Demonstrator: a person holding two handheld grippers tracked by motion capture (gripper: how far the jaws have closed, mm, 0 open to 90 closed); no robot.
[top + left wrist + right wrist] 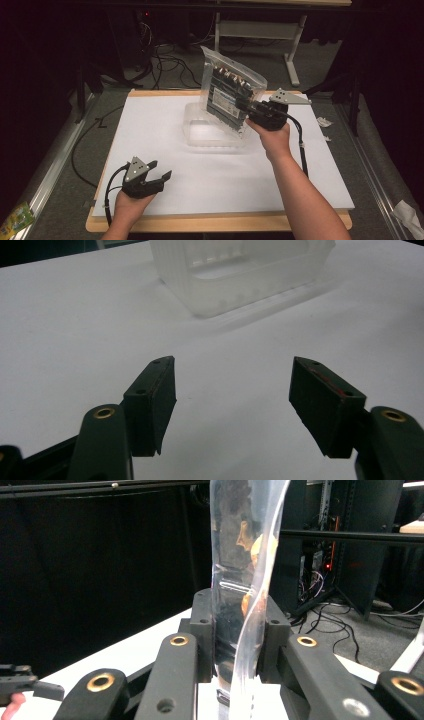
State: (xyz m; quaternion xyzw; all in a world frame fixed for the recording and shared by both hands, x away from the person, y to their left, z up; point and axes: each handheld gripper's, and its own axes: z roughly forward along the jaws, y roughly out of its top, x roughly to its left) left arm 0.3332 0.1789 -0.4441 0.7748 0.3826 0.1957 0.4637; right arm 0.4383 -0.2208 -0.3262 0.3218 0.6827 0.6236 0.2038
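A clear plastic bag (229, 92) holding a dark flat pack with copper-coloured parts hangs in the air over the far middle of the table. My right gripper (248, 111) is shut on the bag's lower right edge; in the right gripper view the bag (240, 580) rises upright from between the closed jaws. Just below the bag a clear plastic tub (205, 131) stands on the white board, and the tub (240, 275) also appears ahead of the left gripper. My left gripper (161, 170) is open near the front left of the board, jaws wide apart (232, 390) with nothing between them.
The white board (150, 130) covers a wooden table top. Dark cables and a table frame lie on the floor beyond the far edge. A green packet (15, 220) sits on the floor at the lower left, and crumpled paper (407, 212) at the lower right.
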